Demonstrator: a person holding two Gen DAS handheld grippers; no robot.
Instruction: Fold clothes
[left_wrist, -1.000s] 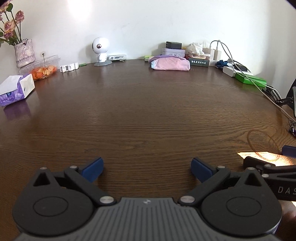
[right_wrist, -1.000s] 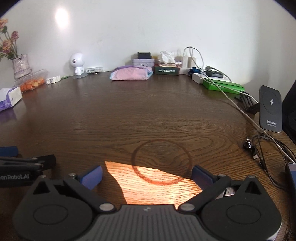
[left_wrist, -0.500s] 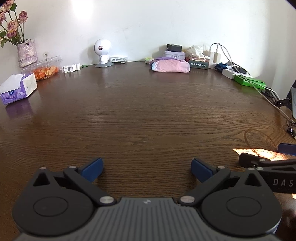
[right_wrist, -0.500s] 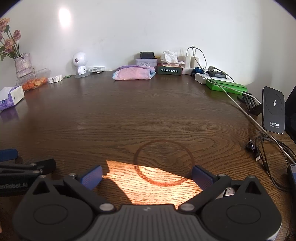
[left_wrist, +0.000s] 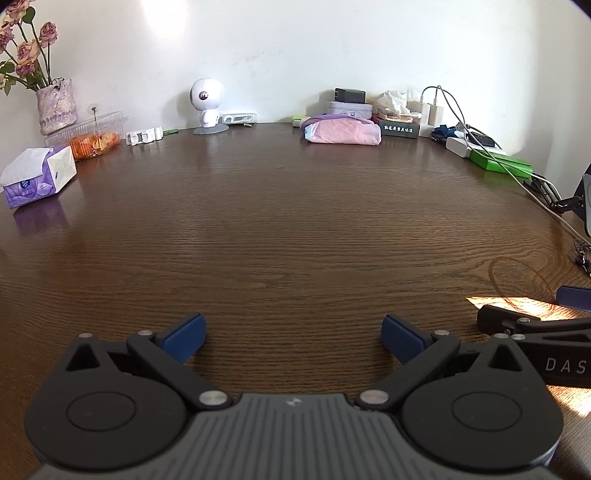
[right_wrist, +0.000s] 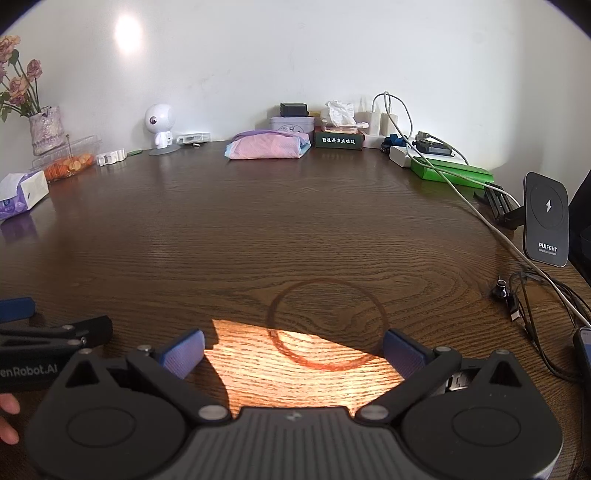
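Observation:
A folded pink garment (left_wrist: 345, 132) (right_wrist: 267, 145), with lilac and light blue cloth showing at its edges, lies at the far side of the dark wooden table (left_wrist: 288, 229). My left gripper (left_wrist: 291, 336) stands open near the table's front edge with nothing between its blue pads. My right gripper (right_wrist: 293, 352) is open too, over a sunlit patch with a ring mark (right_wrist: 327, 325). Both are far from the garment. Each gripper's side shows at the edge of the other's view.
Along the back stand a white robot figurine (left_wrist: 207, 105), tins and boxes (right_wrist: 338, 138), chargers and cables. A tissue box (left_wrist: 38, 175), a clear food container (left_wrist: 92, 134) and a flower vase (left_wrist: 55, 107) sit at left. Green boxes (right_wrist: 452, 171), a wireless charger (right_wrist: 546, 219) and cables lie at right.
Both views have tilted slightly upward, so the objects at the back sit lower in the frames. Both grippers stay open and the garment has not moved.

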